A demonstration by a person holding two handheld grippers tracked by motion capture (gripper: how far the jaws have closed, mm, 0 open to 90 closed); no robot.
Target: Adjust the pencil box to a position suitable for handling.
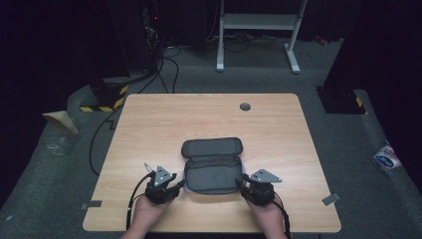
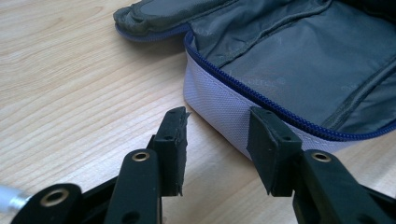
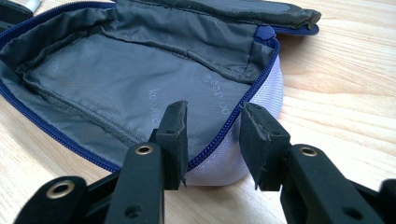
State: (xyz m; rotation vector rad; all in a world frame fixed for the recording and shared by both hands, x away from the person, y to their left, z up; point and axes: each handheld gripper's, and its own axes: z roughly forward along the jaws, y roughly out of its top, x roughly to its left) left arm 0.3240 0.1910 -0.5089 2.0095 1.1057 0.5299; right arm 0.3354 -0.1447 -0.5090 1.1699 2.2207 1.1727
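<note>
An open pouch [image 1: 213, 167] lies flat on the wooden table [image 1: 164, 119], its lid [image 1: 212, 147] folded back away from me. It has grey lining [image 3: 140, 74], a blue zipper [image 2: 261, 100] and a pale lilac outer wall [image 2: 215, 102]. My left gripper [image 1: 179, 185] sits at the pouch's near left corner; its jaws stand apart [image 2: 219, 116], one beside the wall and one over bare table, gripping nothing. My right gripper [image 1: 240, 183] is at the near right corner; its jaws [image 3: 212, 112] straddle the zippered rim, one over the lining and one outside, with gaps on both sides.
A grey grommet [image 1: 245, 106] is set in the table near its far edge. Grey tape pieces [image 1: 91, 204] [image 1: 331, 198] mark the near corners. Beyond the table stand a white frame [image 1: 259, 22] and floor cables [image 1: 164, 69]. A packet [image 1: 387, 158] lies on the floor at right.
</note>
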